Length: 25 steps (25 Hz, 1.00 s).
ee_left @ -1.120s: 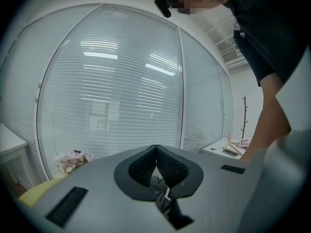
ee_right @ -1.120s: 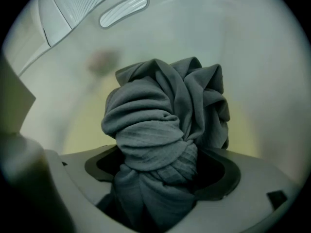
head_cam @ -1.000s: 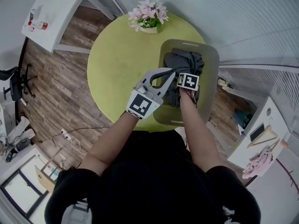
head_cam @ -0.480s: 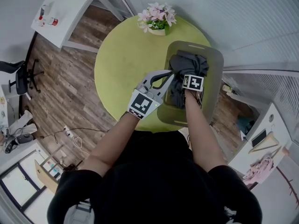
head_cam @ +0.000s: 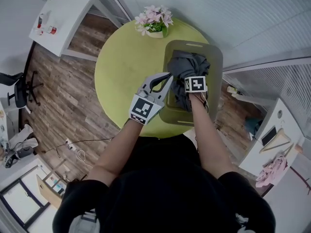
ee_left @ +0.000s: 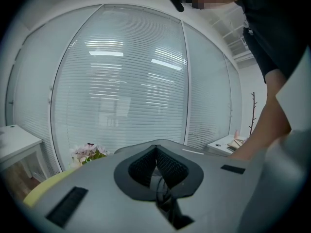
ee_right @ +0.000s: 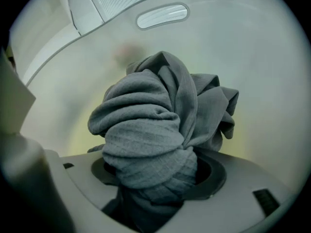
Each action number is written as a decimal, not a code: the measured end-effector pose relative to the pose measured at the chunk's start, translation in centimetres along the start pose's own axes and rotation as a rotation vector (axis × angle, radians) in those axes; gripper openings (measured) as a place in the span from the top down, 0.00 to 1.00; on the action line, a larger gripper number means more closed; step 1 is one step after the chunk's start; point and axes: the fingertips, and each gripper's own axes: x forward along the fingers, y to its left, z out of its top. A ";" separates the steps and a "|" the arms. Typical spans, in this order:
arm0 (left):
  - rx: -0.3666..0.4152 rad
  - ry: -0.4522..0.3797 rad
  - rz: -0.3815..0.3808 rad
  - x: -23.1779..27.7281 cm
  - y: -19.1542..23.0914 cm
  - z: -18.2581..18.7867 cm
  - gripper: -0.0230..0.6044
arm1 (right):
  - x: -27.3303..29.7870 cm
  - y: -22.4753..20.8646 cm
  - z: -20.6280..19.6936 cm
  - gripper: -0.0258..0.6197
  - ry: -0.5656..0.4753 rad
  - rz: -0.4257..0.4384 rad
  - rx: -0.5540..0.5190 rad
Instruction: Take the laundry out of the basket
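Pinched laundry (ee_right: pixel 146 125) with right tongs (ee_right: pixel 155 188), just closing on it, straight below in basket (head_cam: pixel 217 76). Held left tongs (head_cam: pixel 169 75) pressed together, empty, at basket's left rim.

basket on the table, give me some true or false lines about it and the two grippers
1. The basket sits on a round green table. True.
2. The laundry in it is pink. False: it is grey.
3. The right gripper has laundry between its jaws. True; the jaws have just been closing on it.
4. The left gripper holds a sock. False: its jaws are together with nothing between them.
5. The flowers stand inside the basket. False: they stand on the table, outside it.
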 end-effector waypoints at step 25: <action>0.025 -0.093 -0.067 -8.2 -1.0 2.6 0.95 | -10.9 5.6 0.5 0.43 -0.046 -0.050 -0.242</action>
